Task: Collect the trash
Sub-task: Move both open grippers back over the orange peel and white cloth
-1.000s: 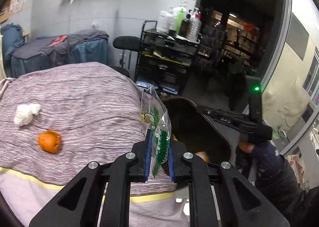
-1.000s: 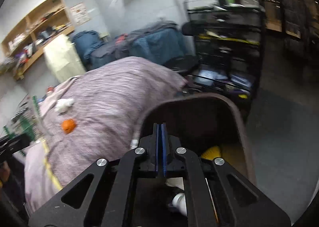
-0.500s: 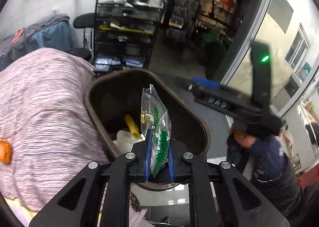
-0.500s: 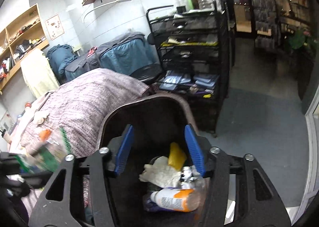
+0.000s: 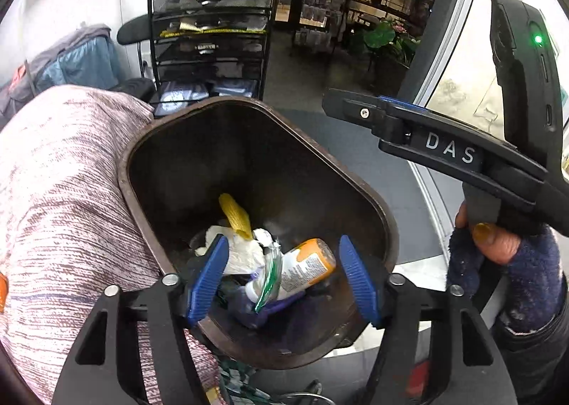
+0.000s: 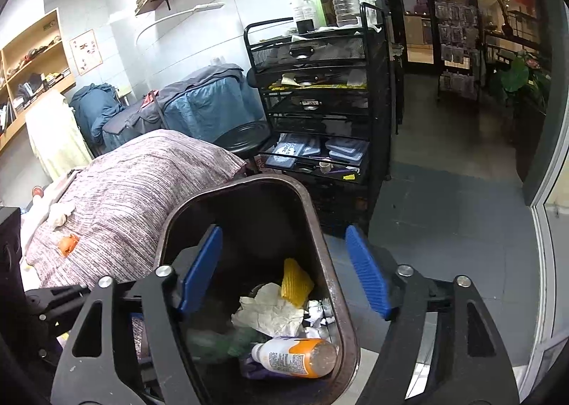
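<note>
The left gripper (image 5: 281, 277) tilts steeply down over the open bin (image 5: 142, 142); its blue pads (image 5: 208, 277) stand spread, having just opened, and nothing is pinched between them. The green-and-clear wrapper (image 5: 270, 273) sits loose in the gap, blurred, above the trash in the bin; whether it has landed cannot be told. The right gripper (image 6: 284, 277) also points down at the bin, more shallowly, its jaws likewise just opened and empty, one pad inside the rim (image 6: 320, 227) and the other outside it at 3 o'clock. In the left view the right gripper shows side-on at 2 o'clock, white letters "DAS" on its black arm and a green light on its body, held by a hand (image 5: 494, 241) in a dark fuzzy sleeve, thumb curled round the grip. In the bin lie a bottle (image 6: 295, 357) with an orange-and-white label whose print is too small to read, crumpled white paper (image 6: 266, 314) and a yellow ribbed piece (image 6: 295, 282). At 9 o'clock of the bin is a striped cloth (image 6: 135, 198), with an orange scrap (image 6: 68, 244) and a white wad (image 6: 60, 213) on it at 10 o'clock. At 12 o'clock stands a black mesh cart (image 6: 313, 85) topped with bottles.
</note>
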Demonstrator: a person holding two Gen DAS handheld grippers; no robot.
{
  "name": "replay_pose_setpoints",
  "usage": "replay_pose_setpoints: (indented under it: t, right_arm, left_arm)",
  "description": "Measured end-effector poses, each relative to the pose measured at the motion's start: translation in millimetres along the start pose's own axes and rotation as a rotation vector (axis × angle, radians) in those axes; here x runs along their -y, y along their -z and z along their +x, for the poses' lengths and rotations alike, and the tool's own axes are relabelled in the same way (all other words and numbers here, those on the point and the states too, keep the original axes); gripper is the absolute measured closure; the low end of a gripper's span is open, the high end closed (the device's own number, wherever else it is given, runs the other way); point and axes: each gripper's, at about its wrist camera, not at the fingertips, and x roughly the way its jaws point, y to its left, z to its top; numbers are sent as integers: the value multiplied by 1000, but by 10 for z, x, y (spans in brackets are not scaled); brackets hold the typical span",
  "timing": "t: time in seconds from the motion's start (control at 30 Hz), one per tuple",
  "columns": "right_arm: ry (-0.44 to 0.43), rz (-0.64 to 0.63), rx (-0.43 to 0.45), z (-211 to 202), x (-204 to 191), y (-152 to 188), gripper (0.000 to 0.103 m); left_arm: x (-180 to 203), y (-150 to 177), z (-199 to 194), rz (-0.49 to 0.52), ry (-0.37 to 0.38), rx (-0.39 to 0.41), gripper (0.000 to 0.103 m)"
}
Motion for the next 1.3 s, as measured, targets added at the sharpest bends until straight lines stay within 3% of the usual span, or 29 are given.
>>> replay_pose_setpoints:
  t: [0.3,0.63,0.93,1.07,1.13,1.3]
  right_arm:
    - [-16,-14,-1,6,-68,-9,28]
    - [-132,-92,-28,28,-522,28,28]
    - [-281,-210,-94,126,-1224,88,27]
    - [-369,-276,-134,181,-1634,97,26]
    - [-408,-308,-155,200,-1840,95,19]
    - [-501,-436,-217,291,-2433,112,19]
  left_arm:
    - [50,46,-286,42,-72,88,16]
    - [-146,174,-746,21,-163,171,9]
    - [-654,385,-1246,-70,-298,220,6]
    - [-1000,509,-1430,-122,-377,212,6]
    - [-1198,589,-1525,-147,-422,204,6]
    - [-1693,775,-1727,-210,-516,177,6]
